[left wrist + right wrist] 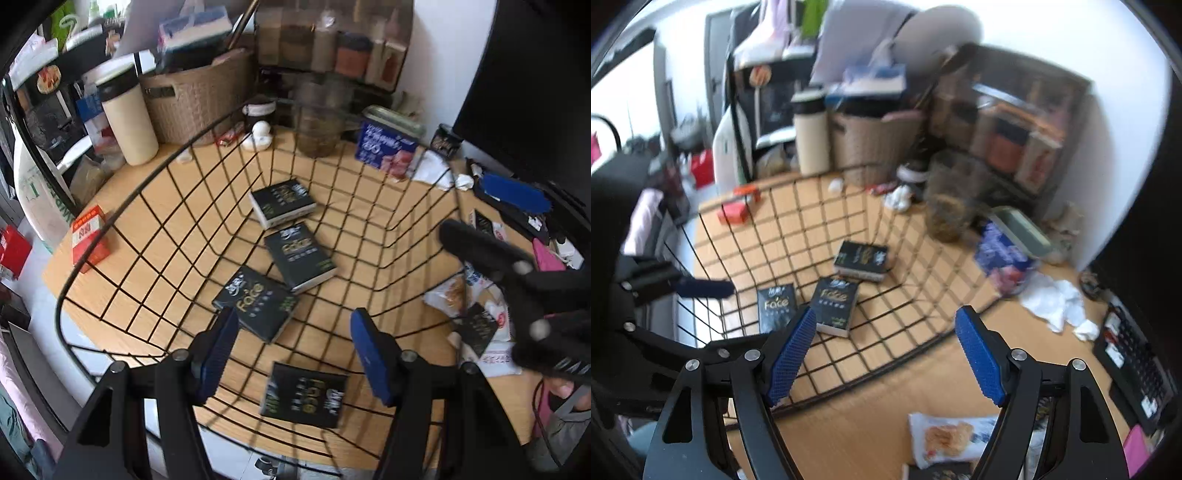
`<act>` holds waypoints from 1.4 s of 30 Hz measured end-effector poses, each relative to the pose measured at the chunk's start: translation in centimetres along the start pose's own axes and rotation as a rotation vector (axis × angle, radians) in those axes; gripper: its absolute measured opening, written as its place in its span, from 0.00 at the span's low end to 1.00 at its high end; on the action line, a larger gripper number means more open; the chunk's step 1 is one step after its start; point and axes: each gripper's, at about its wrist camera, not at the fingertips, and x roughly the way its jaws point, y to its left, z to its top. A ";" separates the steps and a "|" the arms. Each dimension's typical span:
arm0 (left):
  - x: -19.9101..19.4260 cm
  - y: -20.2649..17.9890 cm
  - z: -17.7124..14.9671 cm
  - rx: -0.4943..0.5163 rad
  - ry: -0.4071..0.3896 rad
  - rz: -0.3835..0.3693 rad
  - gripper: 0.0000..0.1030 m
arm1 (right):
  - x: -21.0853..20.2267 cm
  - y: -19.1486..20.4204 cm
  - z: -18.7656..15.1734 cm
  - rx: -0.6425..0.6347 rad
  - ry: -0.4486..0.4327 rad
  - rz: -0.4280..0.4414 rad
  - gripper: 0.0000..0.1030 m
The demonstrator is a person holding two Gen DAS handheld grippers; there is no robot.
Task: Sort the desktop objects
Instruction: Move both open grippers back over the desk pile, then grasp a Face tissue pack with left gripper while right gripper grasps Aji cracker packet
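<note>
A black wire basket (147,221) (923,343) stands on the wooden desk. Several black "Face" boxes lie inside it: one at the back (282,203) (862,260), one in the middle (299,256) (836,306), one nearer (256,304) (776,308), and a blurred one (303,395) right under my left gripper (295,349). That gripper hangs open over the basket with nothing between its blue pads. My right gripper (886,354) is open and empty above the basket's near right rim. Another black box (476,328) lies outside the basket on the right.
A snack packet (945,439), crumpled tissue (1052,302) and a keyboard (1134,362) lie right of the basket. Behind it stand a blue box (388,147), a glass jar (319,122), a woven bin (195,99) and a cream canister (125,118). A red box (90,240) sits left.
</note>
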 end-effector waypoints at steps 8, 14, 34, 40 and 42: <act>-4.1 -9.0 -1.4 0.234 -0.123 0.221 0.67 | -6.6 -6.0 -7.3 0.078 0.024 -0.107 0.76; -6.9 -14.1 -1.7 0.290 -0.172 0.050 0.70 | -10.3 -10.3 -14.0 0.192 0.038 -0.165 0.76; 5.5 -21.2 -4.6 0.406 0.106 -0.109 0.74 | -11.4 -15.9 -25.6 0.336 0.185 -0.250 0.76; 7.4 -20.2 -3.6 0.407 0.120 -0.118 0.76 | -10.1 -16.2 -26.3 0.336 0.211 -0.241 0.76; 7.9 -19.8 -3.2 0.384 0.126 -0.157 0.79 | -9.7 -16.1 -26.4 0.335 0.216 -0.228 0.76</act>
